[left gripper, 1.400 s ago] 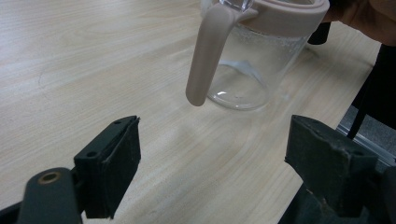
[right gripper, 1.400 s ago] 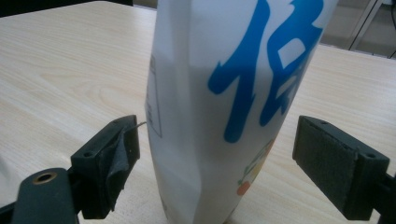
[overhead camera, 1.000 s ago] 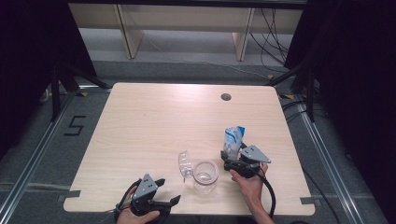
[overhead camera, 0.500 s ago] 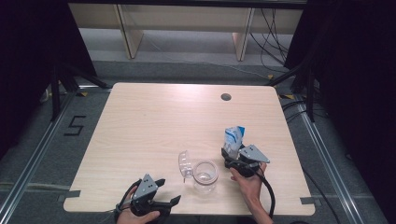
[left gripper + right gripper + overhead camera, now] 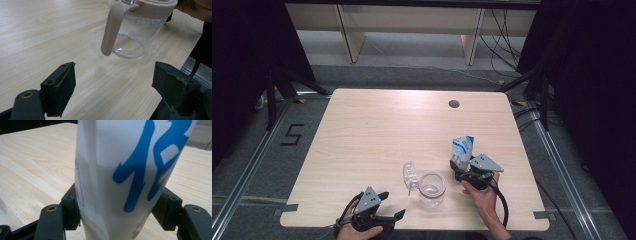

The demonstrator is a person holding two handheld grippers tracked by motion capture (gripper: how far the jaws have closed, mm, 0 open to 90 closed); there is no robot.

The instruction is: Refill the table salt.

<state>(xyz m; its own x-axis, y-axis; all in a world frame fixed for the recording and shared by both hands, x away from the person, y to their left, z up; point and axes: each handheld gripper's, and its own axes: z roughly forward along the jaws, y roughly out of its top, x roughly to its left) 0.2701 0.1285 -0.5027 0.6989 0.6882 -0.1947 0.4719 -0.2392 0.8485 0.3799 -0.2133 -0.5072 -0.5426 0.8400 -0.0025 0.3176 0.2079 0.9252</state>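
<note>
Loads of bare table [image 5: 377,130] up top, while the right gripper [image 5: 460,168], jaws just closing, pinches the white-blue carton [image 5: 462,151] near the right edge.

Right gripper [image 5: 460,169] fingers just closing (gripping); left gripper [image 5: 389,206] spread wide.

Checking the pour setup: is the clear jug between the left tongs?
No, the left tongs stand open on bare table, with the jug farther ahead.

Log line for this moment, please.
right hand-held gripper: closing, pads on white-blue carton | left hand-held gripper: open, idle | glass jug: upright on table
</note>
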